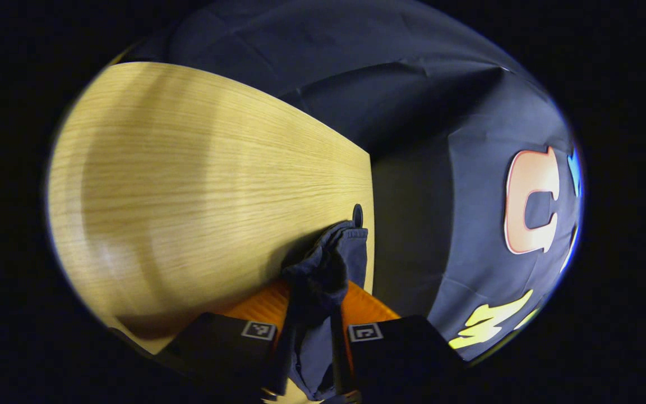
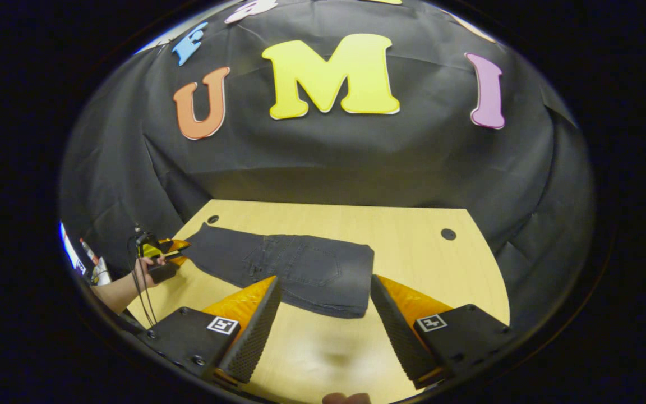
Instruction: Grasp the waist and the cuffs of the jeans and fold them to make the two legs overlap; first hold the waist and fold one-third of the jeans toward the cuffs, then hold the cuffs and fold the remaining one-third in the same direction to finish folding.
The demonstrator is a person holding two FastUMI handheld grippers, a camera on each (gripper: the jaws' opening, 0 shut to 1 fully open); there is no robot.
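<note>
- Two views examined, taken in turn.
- Left gripper view: the left claw (image 1: 313, 336) sits at 6 o'clock with its jaws together on a bunched end of the jeans (image 1: 323, 275), dark soft denim gathered into a lump between the fingers.
- Pale wood-grain bench (image 1: 188, 185) fills the 9 to 12 o'clock area; a small dark round hole (image 1: 358, 215) lies near its edge, just beyond the cloth.
- Right gripper view: the right claw (image 2: 326, 320) stands apart and empty at 6 o'clock, its ribbed wedge-shaped fingers (image 2: 255, 331) hovering above the bench (image 2: 413, 235).
- Jeans (image 2: 295, 269) lie flat at centre as a long dark strip, pockets visible, legs apparently already overlapped.
- At 9 o'clock a hand (image 2: 143, 272) holds the other claw (image 2: 180, 251), clamped on the far narrow end of the strip.
- Judgement: the leg-over-leg fold looks done; the thirds folds are in hand. Which end is waist or cuff cannot be told with certainty.
- Next move likely calls for the right claw to close on the near end, both edges kept level.
</note>
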